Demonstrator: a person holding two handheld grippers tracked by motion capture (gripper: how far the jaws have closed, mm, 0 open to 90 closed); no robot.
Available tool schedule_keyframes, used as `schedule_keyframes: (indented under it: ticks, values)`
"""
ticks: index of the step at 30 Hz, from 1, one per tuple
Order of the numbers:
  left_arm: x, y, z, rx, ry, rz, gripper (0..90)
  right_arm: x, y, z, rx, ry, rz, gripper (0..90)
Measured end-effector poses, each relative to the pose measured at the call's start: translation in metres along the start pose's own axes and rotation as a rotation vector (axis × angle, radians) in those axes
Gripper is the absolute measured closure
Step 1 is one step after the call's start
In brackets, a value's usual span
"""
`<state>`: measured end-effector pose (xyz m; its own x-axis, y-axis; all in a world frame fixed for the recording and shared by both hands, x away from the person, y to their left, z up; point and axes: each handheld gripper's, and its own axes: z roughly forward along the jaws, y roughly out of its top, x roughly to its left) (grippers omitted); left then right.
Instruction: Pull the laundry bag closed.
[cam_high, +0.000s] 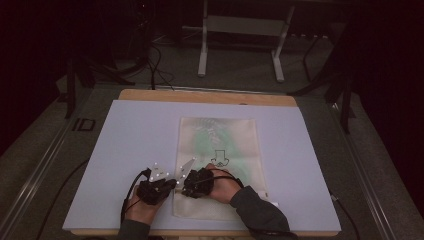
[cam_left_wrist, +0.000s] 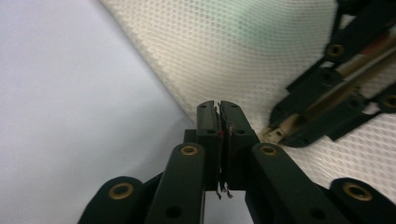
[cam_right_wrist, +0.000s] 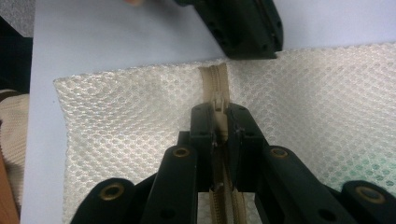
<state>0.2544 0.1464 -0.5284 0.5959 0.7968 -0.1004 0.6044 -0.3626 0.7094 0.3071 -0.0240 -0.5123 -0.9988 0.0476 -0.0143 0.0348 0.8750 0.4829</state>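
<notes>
Right gripper (cam_right_wrist: 218, 122) apparently on half-hidden zipper pull (cam_right_wrist: 218, 101)

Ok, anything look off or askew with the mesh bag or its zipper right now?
Nothing stands out. The mesh bag lies flat and square on the white board; the right gripper pinches its zipper, and the left gripper sits shut at the bag's edge.

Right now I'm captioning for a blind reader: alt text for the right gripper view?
The right hand-held gripper is shut on the zipper pull of a cream mesh bag lying on a pale board, with the other gripper just beyond.
</notes>
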Motion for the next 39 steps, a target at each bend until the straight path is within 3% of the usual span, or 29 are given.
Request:
schedule_keyframes:
  ticks: [4,9,14,20,25,32,39]
  values:
    - [-0.0019,-0.0011,-0.0025,-0.001,-0.016,0.010,85.0,0.0003,0.0001,0.0000,-0.001,0.001,0.004,82.2]
    - [-0.0037,-0.0025,-0.0031,-0.003,-0.062,0.058,85.5,0.0001,-0.0004,-0.0001,-0.003,0.001,0.005,82.1]
    - [-0.0012,-0.0045,-0.0027,-0.017,-0.089,0.065,89.0,0.0000,-0.0006,-0.0001,-0.004,0.002,0.005,82.1]
    - [-0.0022,-0.0055,-0.0033,-0.024,-0.088,0.100,89.2,-0.0002,-0.0005,-0.0001,-0.003,0.001,0.004,82.1]
    - [-0.0031,-0.0042,-0.0017,-0.024,-0.113,0.077,88.8,-0.0004,-0.0013,0.0000,-0.010,0.004,0.011,82.1]
    - [-0.0053,-0.0043,0.0030,0.020,-0.102,0.080,89.1,0.0009,0.0004,0.0003,0.001,0.002,0.006,82.1]
    - [-0.0097,-0.0036,0.0046,0.020,-0.083,0.080,89.3,0.0027,0.0039,0.0003,0.028,-0.006,-0.019,82.3]
